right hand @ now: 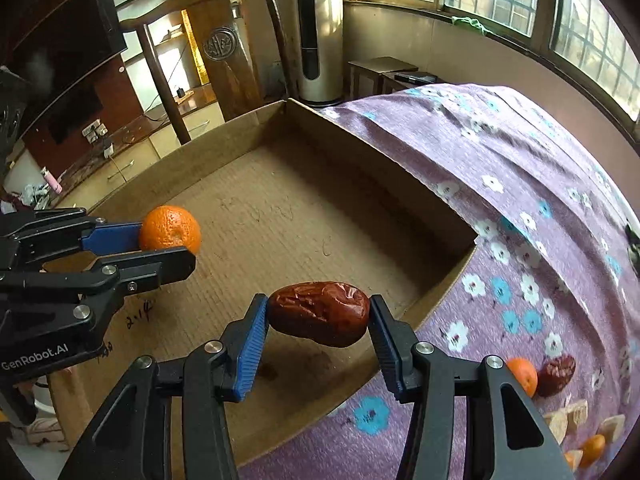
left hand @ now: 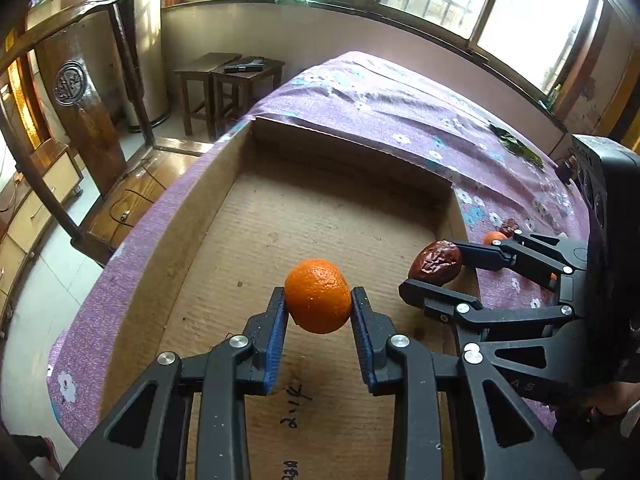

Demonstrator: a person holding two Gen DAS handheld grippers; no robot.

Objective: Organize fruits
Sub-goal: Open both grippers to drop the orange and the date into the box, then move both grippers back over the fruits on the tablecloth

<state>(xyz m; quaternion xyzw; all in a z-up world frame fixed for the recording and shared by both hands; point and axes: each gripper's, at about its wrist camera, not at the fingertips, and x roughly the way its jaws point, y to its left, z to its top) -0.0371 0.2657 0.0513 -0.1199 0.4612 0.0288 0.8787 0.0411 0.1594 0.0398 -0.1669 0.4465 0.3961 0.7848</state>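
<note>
My left gripper [left hand: 318, 300] is shut on a small orange tangerine [left hand: 318, 295] and holds it above the floor of a shallow cardboard box [left hand: 224, 168]. To its right, over the box's right wall, my right gripper [right hand: 318, 312] is shut on a wrinkled dark red date [right hand: 320, 312]. In the left wrist view the date [left hand: 436, 265] and the right gripper [left hand: 434, 270] appear at the right. In the right wrist view the tangerine [right hand: 171, 229] and the left gripper [right hand: 168, 242] appear at the left. The cardboard box [right hand: 360, 144] holds no loose fruit that I can see.
The box lies on a purple flowered cloth [right hand: 520, 168]. On the cloth to the right lie another tangerine [right hand: 522, 374], another date [right hand: 557, 374], pale wedge pieces [right hand: 572, 416] and more orange fruit [right hand: 592, 450]. A green leaf [left hand: 516, 146] lies farther back. Wooden stools [left hand: 228, 84] and a chair [left hand: 72, 80] stand beyond.
</note>
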